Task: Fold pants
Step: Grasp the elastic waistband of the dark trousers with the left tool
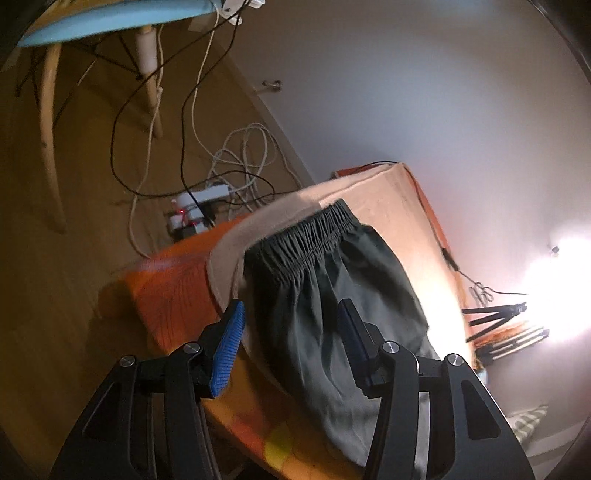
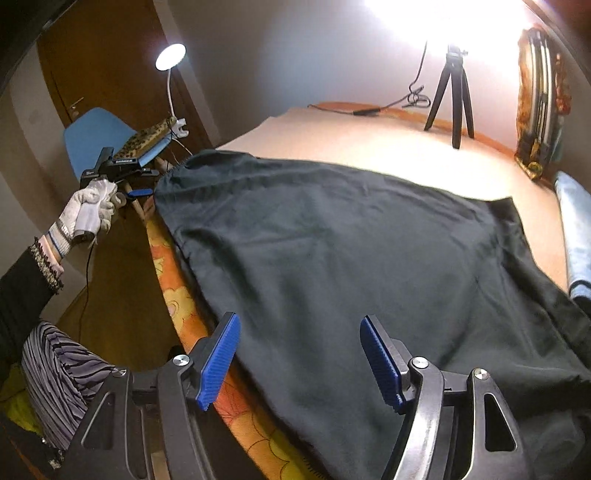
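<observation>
Dark grey-green pants lie spread flat on a peach cloth that covers an orange patterned bed. Their gathered elastic waistband is at the far end in the left wrist view, near the bed's corner. My left gripper hovers open above the pants below the waistband, nothing pressed between its blue pads. In the right wrist view that same left gripper shows by the waistband corner, held by a gloved hand. My right gripper stands open over the near edge of the pants, its pads apart from the fabric.
A blue chair stands beyond the bed's corner, with tangled cables and a power strip on the wooden floor. A small black tripod and a bright lamp sit at the bed's far side. A light blue cloth lies at the right edge.
</observation>
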A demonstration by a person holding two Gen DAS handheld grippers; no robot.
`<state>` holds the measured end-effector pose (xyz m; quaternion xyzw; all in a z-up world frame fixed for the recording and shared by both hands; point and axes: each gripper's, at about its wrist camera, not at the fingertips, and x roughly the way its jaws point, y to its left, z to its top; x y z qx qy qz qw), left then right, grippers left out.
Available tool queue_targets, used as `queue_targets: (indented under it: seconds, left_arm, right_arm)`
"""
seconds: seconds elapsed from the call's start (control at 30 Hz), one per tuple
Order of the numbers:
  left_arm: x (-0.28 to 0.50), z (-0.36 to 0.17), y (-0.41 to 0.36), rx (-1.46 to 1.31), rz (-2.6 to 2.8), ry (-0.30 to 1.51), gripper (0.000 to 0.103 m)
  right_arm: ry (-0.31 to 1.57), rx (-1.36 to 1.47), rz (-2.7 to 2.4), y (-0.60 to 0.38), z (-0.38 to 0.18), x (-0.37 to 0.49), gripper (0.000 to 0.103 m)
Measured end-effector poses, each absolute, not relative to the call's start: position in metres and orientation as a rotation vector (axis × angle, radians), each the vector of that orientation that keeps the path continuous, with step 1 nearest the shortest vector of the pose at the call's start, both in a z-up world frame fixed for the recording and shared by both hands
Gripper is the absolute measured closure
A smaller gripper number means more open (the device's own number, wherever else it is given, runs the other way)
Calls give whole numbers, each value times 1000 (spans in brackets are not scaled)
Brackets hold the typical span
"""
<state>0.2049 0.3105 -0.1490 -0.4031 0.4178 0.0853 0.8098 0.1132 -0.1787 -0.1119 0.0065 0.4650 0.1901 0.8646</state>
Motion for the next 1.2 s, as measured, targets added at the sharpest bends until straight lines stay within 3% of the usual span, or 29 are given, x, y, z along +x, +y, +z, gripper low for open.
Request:
queue_targets:
  seconds: [1.07,1.1,1.13,1.2]
  left_arm:
    - [246,-160,277,-573,285,853,51]
    - [248,-160,273,-538,306,854,69]
    - [250,-161,270,-523,307,860,77]
    - [251,-160,269,-525,299,849,80]
  right_arm:
    - [1066,47,355,-202,-130,123,32]
    - [1068,44,354,-202,-130,123,32]
    - [1069,41,353,-202,-130,123,32]
    - [1070,32,354,-201,-130,122,32]
